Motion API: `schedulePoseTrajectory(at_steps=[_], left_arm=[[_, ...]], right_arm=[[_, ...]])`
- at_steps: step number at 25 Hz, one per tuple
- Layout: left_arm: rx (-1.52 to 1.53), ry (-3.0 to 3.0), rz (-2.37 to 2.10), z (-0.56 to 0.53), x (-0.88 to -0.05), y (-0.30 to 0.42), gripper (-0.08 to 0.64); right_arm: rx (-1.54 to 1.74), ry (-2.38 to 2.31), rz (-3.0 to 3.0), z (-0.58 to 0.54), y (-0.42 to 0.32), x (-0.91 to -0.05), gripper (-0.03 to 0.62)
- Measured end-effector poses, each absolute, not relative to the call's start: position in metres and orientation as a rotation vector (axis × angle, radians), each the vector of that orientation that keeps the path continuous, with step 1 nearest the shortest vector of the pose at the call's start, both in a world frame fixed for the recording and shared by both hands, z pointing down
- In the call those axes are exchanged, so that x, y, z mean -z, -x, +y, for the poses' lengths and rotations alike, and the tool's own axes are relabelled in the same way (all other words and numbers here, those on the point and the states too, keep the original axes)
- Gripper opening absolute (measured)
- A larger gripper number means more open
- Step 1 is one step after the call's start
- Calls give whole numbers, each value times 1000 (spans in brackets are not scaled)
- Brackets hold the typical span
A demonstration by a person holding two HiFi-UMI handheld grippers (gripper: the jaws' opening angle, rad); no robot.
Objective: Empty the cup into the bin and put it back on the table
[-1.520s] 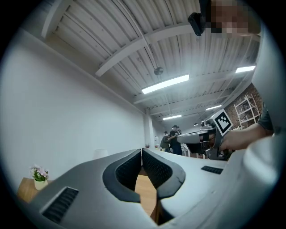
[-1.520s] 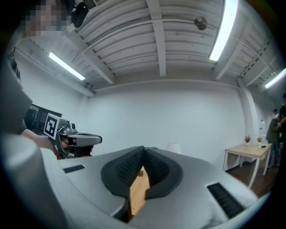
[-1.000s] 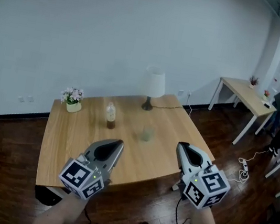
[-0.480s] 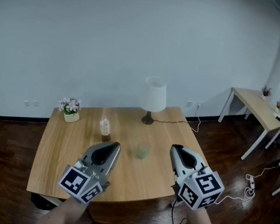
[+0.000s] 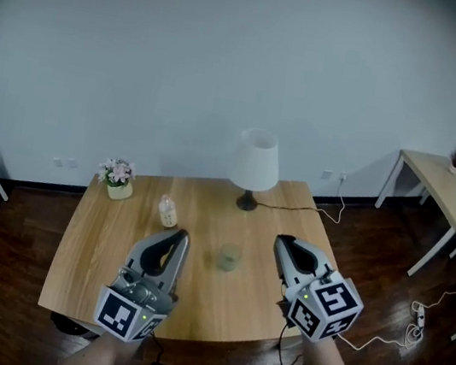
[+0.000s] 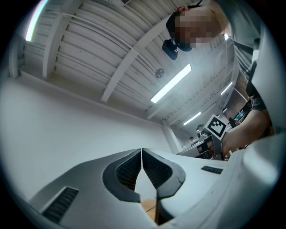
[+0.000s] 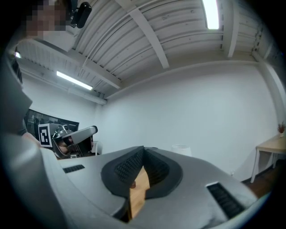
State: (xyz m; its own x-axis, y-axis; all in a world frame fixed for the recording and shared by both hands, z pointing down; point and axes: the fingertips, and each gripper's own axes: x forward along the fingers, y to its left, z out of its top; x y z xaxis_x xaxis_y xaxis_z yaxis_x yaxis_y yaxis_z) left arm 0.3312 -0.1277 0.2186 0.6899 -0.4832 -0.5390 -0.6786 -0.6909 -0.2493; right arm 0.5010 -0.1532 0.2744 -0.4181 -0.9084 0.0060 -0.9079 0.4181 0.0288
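Two grippers up over the near side of the wooden table [image 5: 97, 242], both clenched on nothing. Left gripper [image 5: 178, 235] first: jaws pressed together tip to tip, only a sliver of tabletop showing beneath them. Same story at the right gripper [image 5: 281, 241]: jaws shut tight, empty, a strip of wood grain under the closed tips. Left marker cube [image 5: 130, 314] and right marker cube [image 5: 327, 305] at the rear of each tool, bare forearms behind.

Now the cup [image 5: 229, 257]: clear, upright on the table, just ahead of both tools and roughly midway between the two tips, touched by neither. Pale tint low inside it, contents too small to make out.

Just beyond the left gripper's tip, a small bottle [image 5: 168, 211], standing. Farther ahead and out to the left of that gripper, a little pot of flowers [image 5: 116, 178] near the table's far corner. Straight past the cup, a white-shaded table lamp [image 5: 256, 166] at the far edge, its cord [image 5: 297, 207] trailing off ahead of the right gripper.

Well off to the right gripper's right, a second light-wood table [image 5: 437, 173] by the white wall [image 5: 188, 58]. Nearer on that same side, a power strip [image 5: 418, 311] down on the dark wood floor [image 5: 5, 270].
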Motion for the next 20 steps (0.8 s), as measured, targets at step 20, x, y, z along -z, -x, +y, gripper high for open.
schedulePoseTrajectory(at_steps=[20], left_arm=[[-751,2380,820,-211,-220,-315,31]], right_arm=[[-55,-1626,-2564,-258,-479,-325,2]])
